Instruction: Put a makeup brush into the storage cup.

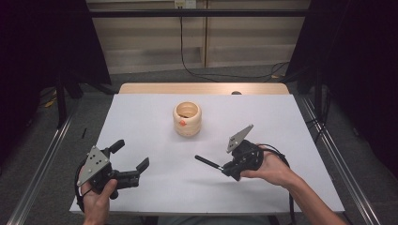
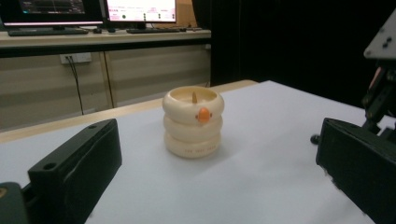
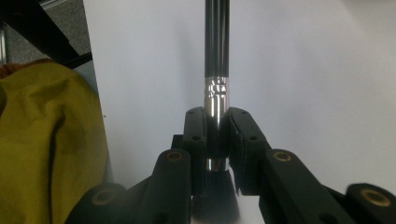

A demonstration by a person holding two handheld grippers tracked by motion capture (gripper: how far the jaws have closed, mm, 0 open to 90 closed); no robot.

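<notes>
Between the right tongs [image 3: 217, 135], clamped on its shiny metal ferrule, sits a slim black-handled brush [image 3: 217, 51], bristles back toward the hand and handle pointing out over the white counter [image 1: 155, 117]. It looks light and stiff, but the round polished collar may slip or twist, so a firm hold there suits best. Well apart, the cream stacked-ring wooden holder [image 1: 187, 119] stands upright mid-counter. The left tongs [image 1: 129, 154] hang wide apart, holding nothing, near the counter's front left.
</notes>
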